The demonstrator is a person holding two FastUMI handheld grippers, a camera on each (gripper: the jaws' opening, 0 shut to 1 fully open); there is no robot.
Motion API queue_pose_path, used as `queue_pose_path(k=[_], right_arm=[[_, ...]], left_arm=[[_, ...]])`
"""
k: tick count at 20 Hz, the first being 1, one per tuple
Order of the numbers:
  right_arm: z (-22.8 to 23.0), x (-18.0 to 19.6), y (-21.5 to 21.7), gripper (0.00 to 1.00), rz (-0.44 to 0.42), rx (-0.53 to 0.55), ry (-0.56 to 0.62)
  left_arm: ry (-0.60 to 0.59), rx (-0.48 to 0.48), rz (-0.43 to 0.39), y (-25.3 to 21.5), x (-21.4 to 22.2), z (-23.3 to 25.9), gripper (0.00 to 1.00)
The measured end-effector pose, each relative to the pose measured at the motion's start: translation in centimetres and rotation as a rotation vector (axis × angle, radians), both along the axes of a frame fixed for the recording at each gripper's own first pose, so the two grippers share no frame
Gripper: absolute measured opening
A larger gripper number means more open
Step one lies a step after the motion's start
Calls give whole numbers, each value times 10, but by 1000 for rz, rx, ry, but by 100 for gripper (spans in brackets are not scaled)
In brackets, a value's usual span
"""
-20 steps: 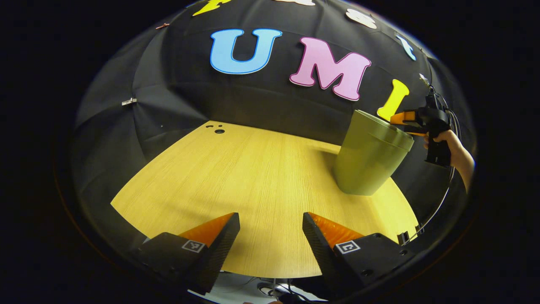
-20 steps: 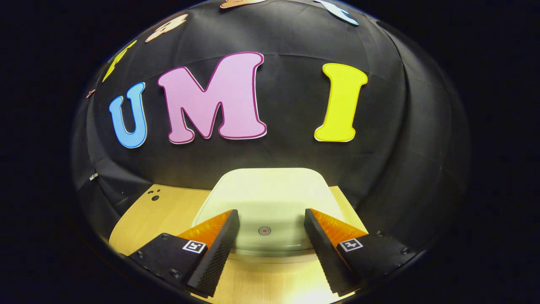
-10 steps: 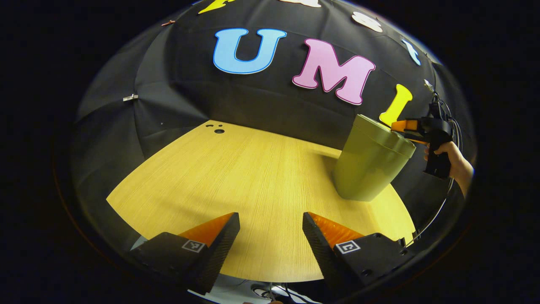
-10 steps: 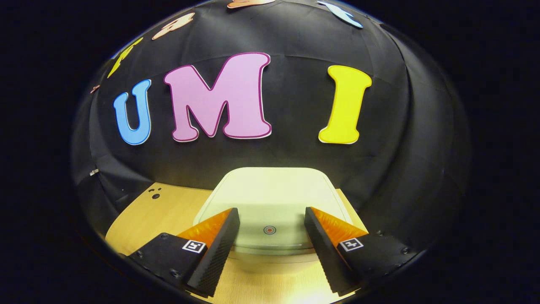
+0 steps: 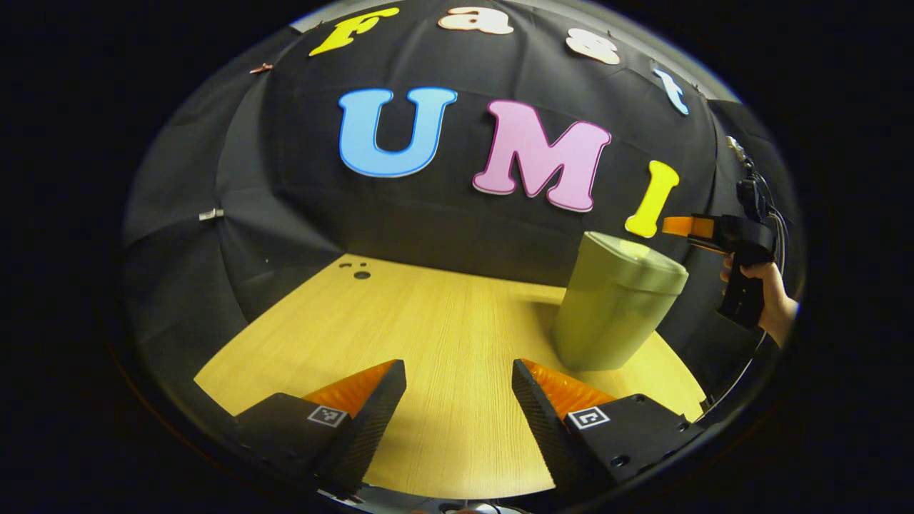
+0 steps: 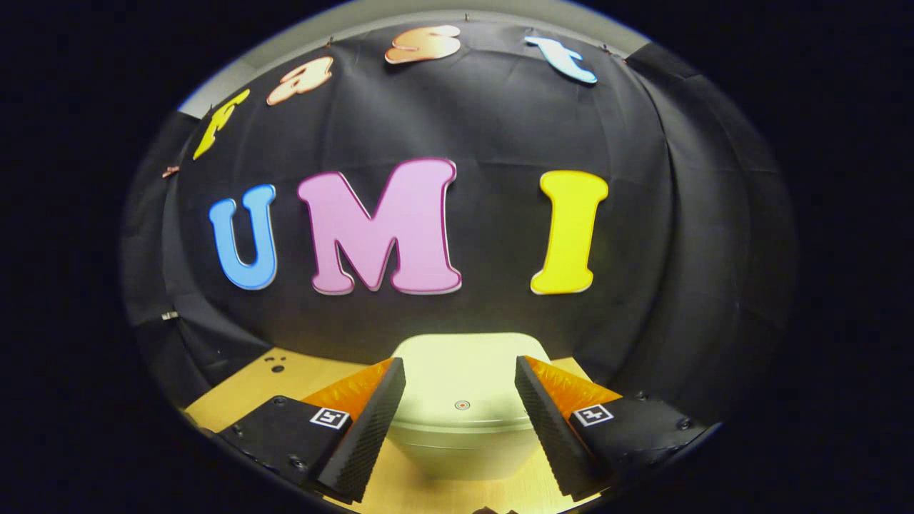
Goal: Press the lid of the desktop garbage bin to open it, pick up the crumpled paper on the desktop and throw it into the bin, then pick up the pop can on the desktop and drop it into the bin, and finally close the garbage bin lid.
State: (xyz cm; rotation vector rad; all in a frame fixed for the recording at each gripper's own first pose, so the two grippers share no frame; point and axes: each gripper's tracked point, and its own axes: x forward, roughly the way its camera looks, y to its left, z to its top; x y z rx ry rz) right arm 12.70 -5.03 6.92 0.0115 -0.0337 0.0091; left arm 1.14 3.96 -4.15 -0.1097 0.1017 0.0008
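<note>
right tool [image 6: 460, 407]: wide, holds nothing, has pulled back above green plastic bin [image 6: 463, 428] | pale lid [image 6: 468, 378] shut | task looks done | left tool [image 5: 458, 403]: wide over wooden counter [image 5: 428, 321]

Both tongs, left [image 5: 458, 375] and right [image 6: 460, 371], gape, gripping nothing.

Your bin [image 5: 614, 307] shows olive green, its lid [image 6: 464, 378] pale with a red dot [image 6: 462, 405]; table [image 5: 428, 328] light wood grain.

I work in a staged recording booth, not a home: black cloth wall [image 5: 443, 221] draped and clipped behind my pale wood-grain bench [image 5: 443, 335], lit from above, cables trailing at the edge
</note>
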Motion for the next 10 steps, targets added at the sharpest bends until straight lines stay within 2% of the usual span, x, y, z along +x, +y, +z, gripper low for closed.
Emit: queue_pose_path(k=[5, 10], right_arm=[[22, -54, 6, 97, 20, -49, -85], [-15, -120, 25, 97, 71, -8, -59]], left_arm=[[-97, 2, -12, -7, -4, 43, 96], [-197, -17, -24, -7, -18, 73, 96]])
